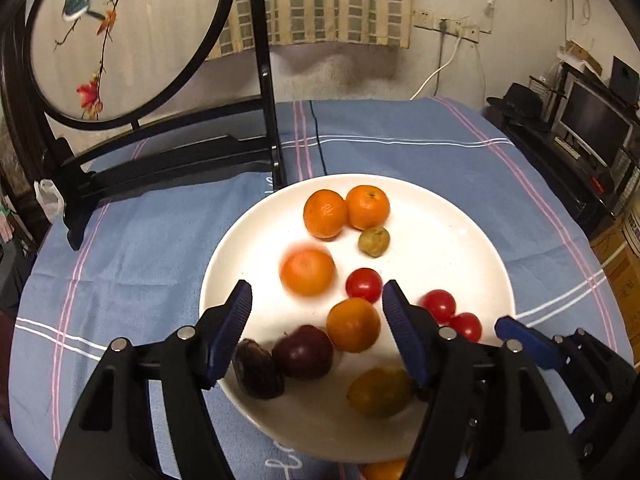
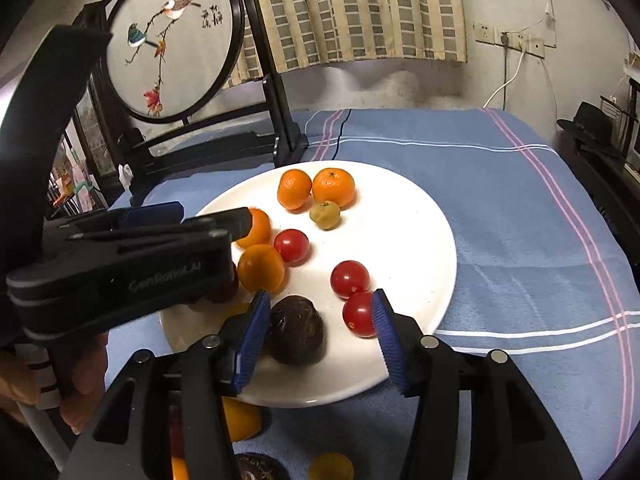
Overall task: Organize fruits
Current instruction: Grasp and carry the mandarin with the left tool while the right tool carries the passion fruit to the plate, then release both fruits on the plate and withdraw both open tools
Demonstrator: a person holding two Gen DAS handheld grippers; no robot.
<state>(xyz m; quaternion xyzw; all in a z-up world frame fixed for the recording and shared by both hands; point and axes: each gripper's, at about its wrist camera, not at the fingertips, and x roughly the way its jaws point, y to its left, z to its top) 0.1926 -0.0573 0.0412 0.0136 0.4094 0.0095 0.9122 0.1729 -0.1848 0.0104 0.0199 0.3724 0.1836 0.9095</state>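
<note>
The white plate (image 1: 460,208) sits on the bench, which is covered with a blue striped cloth (image 1: 400,140), and most of the fruit lies on it. At the far side two mandarins (image 1: 325,213) touch each other, with a small greenish-brown fruit (image 1: 373,241) just beside them. Nearer the middle lie a blurred orange (image 1: 307,272), another orange (image 1: 353,324) and three cherry tomatoes (image 1: 363,285). Near the front rim are a dark red plum (image 1: 304,352), a wrinkled dark fruit (image 1: 258,368) and a yellowish fruit (image 1: 378,392).

The left tongs (image 1: 316,300) hang over the plate with their jaws apart and nothing gripped — the oranges and plum lie below the gap. The right tongs (image 2: 318,312) also stand open over the near rim; a dark round fruit (image 2: 296,330) lies between the blue pads (image 2: 250,340), close to the left one, though whether it touches I cannot tell. One tomato sits against the right pad.

A few more fruits (image 2: 240,420) lie on the cloth off the plate's near edge. An embroidered round screen (image 2: 172,40) stands behind.
</note>
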